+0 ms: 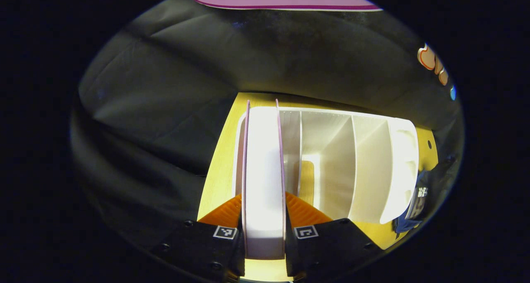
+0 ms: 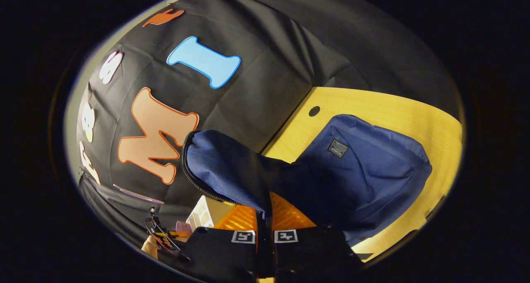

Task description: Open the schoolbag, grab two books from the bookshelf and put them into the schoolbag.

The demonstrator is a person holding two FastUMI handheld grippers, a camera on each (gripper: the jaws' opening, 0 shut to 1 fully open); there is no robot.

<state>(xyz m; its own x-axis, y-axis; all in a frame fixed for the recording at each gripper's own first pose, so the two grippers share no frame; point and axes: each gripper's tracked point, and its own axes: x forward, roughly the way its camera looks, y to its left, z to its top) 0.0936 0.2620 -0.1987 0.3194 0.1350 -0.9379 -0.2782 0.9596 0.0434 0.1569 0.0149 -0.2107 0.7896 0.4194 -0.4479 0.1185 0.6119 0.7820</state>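
In the left gripper view, nearest to us, our left gripper (image 1: 265, 223) has its two fingers pressed against either side of a thick book (image 1: 264, 179) with pale page edges and thin pinkish-purple covers, clamped across its full thickness at the near end. We judge this book stiff and fairly heavy for a pinch: the covers look smooth, so it could slip or swing if held only at one corner, and a hold close to the middle of the edge — where we are now — seems the soundest. Beyond the fingers the book stands upright in the leftmost slot of a white bookshelf (image 1: 364, 167), whose other divided slots to the right look empty; the rack sits on a yellow wooden table (image 1: 217, 179), and past its right end a bit of blue fabric shows. In the right gripper view our right gripper (image 2: 264, 216) has its fingers drawn tight together on a fold of the blue schoolbag (image 2: 364, 171) at its zipper edge, lifting the flap so the mouth stays open. The cloth is soft and limp — it will sag shut if released, so the rim by the zipper is the place to keep hold of. The bag's body lies slumped on the table farther off to the right, with a small label patch (image 2: 337, 148) on it. Low at the left of this view we see the bookshelf again, small, with a hand beside it.
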